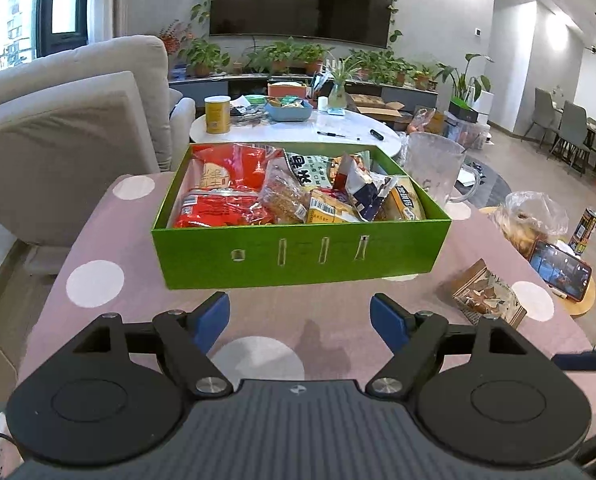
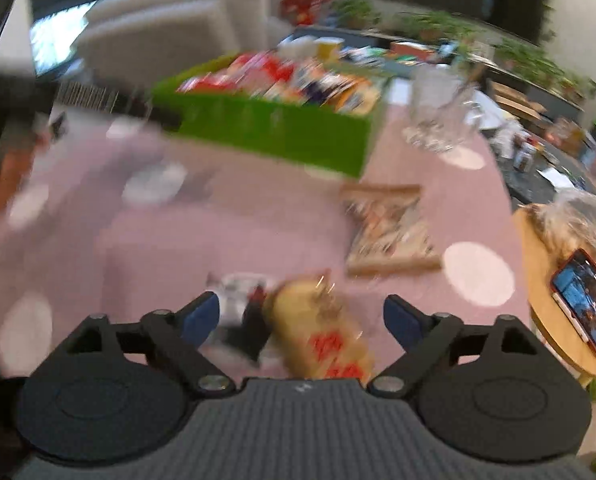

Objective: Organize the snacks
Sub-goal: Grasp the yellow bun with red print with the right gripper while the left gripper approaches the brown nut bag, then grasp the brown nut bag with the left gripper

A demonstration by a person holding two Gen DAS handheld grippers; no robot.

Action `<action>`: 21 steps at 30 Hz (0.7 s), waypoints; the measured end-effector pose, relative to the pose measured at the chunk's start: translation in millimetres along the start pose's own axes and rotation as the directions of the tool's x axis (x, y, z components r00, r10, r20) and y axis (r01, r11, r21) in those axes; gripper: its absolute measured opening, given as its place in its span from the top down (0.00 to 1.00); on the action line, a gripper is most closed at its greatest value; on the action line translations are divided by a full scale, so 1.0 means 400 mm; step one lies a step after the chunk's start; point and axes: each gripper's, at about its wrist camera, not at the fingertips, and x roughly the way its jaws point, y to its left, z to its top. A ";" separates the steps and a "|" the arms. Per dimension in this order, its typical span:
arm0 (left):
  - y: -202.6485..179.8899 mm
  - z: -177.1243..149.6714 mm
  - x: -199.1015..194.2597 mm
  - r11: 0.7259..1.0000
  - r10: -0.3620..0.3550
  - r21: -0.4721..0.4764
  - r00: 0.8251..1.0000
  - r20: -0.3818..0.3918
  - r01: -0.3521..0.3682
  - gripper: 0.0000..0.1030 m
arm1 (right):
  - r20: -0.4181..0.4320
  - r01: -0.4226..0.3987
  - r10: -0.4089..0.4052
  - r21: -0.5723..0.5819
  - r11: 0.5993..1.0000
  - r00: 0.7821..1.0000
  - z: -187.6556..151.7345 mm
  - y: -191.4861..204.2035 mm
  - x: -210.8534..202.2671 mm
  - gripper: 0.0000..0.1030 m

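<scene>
A green box packed with several snack packets stands on the pink dotted tablecloth. My left gripper hovers just in front of the box, open, with nothing between its blue pads. In the blurred right wrist view, my right gripper is open over a tan snack packet with red lettering and a small white-and-black packet lying on the cloth; the pads do not touch them. A brown patterned packet lies further out, also seen as the brown packet to the right of the box. The green box is beyond it.
A clear plastic jug stands behind the box's right corner. On a round wooden side table sit a phone, a plastic bag and a can. A sofa is at left, a white coffee table beyond.
</scene>
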 end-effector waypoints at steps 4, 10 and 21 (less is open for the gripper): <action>-0.015 -0.002 0.005 1.000 -0.008 0.008 1.000 -0.007 0.008 0.26 | -0.007 0.048 -0.048 -0.007 0.999 0.999 -0.020 -0.009 0.025 0.35; -0.065 -0.005 0.027 0.999 -0.040 0.023 0.998 -0.041 0.040 0.25 | 0.017 0.068 -0.069 0.059 0.996 0.997 -0.007 -0.041 0.007 0.44; -0.213 -0.032 0.087 0.994 -0.093 0.051 0.988 -0.121 0.100 0.21 | 0.004 0.369 -0.378 0.215 0.904 0.926 0.107 -0.256 0.092 0.43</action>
